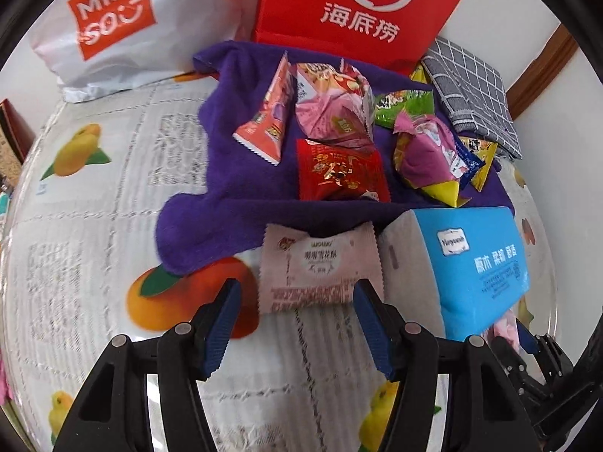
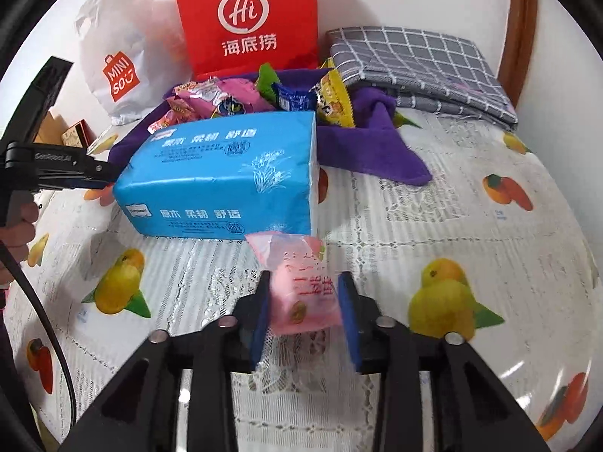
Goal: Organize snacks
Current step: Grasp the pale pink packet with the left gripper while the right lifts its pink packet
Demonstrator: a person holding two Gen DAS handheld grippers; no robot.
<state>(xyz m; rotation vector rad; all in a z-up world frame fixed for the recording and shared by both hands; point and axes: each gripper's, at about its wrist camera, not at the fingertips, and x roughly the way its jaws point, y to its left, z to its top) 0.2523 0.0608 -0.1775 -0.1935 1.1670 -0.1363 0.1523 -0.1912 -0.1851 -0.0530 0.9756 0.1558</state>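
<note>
In the left wrist view my left gripper [image 1: 296, 293] is open; a pale pink snack packet [image 1: 316, 267] lies on the tablecloth between and just ahead of its blue pads [image 1: 222, 324]. Several snack packets, including a red one [image 1: 341, 173], are piled on a purple cloth [image 1: 226, 173]. In the right wrist view my right gripper [image 2: 305, 293] is shut on a pink snack packet [image 2: 301, 286], held just above the table in front of a blue tissue pack [image 2: 222, 177]. The snack pile [image 2: 241, 100] on the purple cloth [image 2: 380, 150] lies behind the pack.
The blue tissue pack [image 1: 467, 263] stands right of my left gripper. A red paper bag [image 1: 350, 11], a white Miniso bag [image 1: 113, 26] and a folded grey checked cloth [image 1: 475, 94] stand at the back. A fruit-print tablecloth [image 2: 452, 245] covers the table.
</note>
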